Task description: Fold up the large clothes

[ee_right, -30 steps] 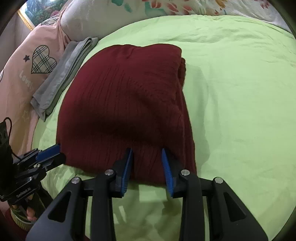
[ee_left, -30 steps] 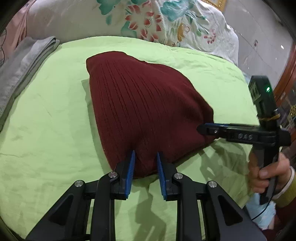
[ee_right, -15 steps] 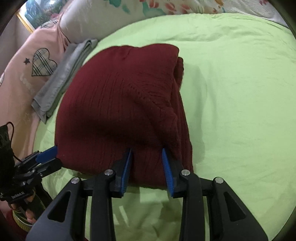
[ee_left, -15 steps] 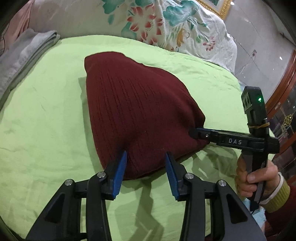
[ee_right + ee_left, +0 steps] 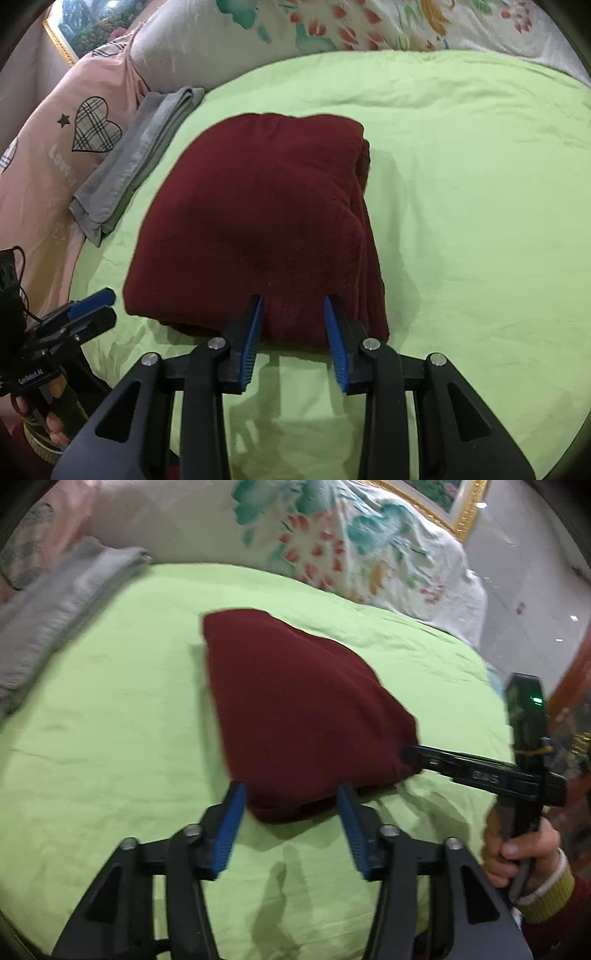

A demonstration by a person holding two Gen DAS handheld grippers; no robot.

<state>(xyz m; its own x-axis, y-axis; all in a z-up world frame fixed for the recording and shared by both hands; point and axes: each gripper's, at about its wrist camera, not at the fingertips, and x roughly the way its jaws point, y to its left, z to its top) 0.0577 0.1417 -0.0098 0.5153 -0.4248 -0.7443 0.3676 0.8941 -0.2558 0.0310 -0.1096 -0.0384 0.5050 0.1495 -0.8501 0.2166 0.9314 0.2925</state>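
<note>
While tilted down, both grippers' jaws seemingly off folded maroon sweater (image 5: pixel 258 221)

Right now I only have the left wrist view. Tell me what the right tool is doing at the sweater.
Observer: The right tool straddles the near edge of the maroon sweater. I cannot tell whether its pads pinch the cloth.
Operator: Describe the sweater's right side.
Observer: Several folded layers show, stacked along that edge.
Operator: Report what lies left of the grey folded cloth.
Observer: To the left of the grey folded cloth lies a pink fabric printed with a plaid heart and a small star.
</note>
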